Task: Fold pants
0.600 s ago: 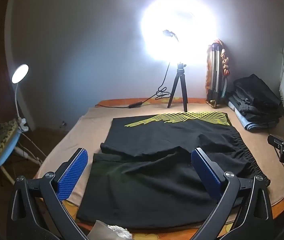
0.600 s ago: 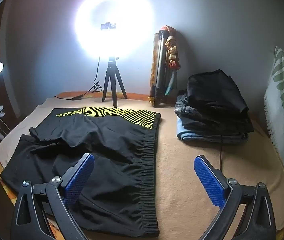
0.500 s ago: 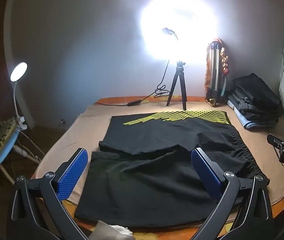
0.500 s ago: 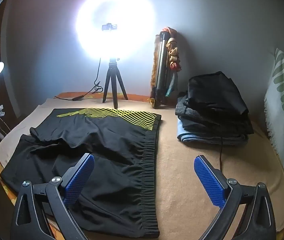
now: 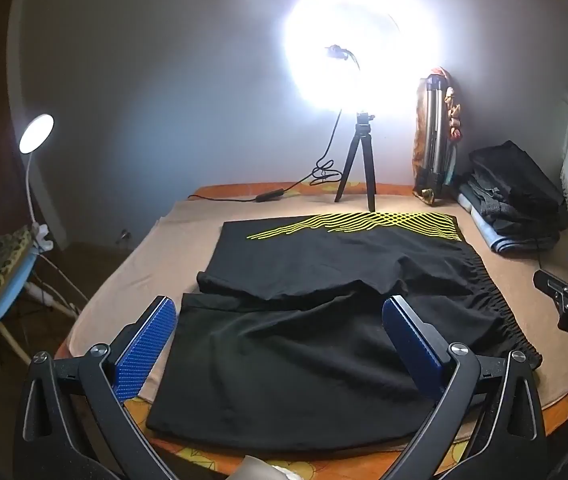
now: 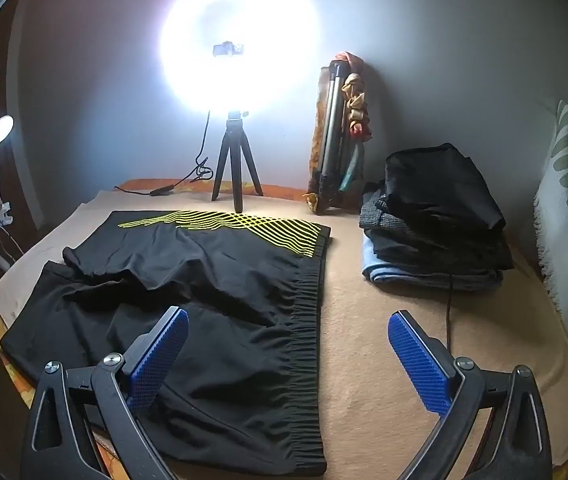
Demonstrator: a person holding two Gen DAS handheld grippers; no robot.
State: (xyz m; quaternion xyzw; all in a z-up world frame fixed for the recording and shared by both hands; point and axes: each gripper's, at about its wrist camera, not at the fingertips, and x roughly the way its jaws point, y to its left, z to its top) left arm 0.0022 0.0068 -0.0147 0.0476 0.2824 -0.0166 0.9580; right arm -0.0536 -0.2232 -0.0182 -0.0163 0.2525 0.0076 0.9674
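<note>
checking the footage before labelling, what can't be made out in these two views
- Ring light: both views, glare washes out its shape.
- Shorts: left view, the left gripper covers the near hem.
- Clothes stack: right view, too dark to count.
- Right gripper: left view shows only its tip.

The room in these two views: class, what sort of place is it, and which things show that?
Probably a bedroom used as a recording spot. The black pants lie on a blanket-covered bed beside a stack of folded clothes, with a ring light on a small tripod against the wall.
</note>
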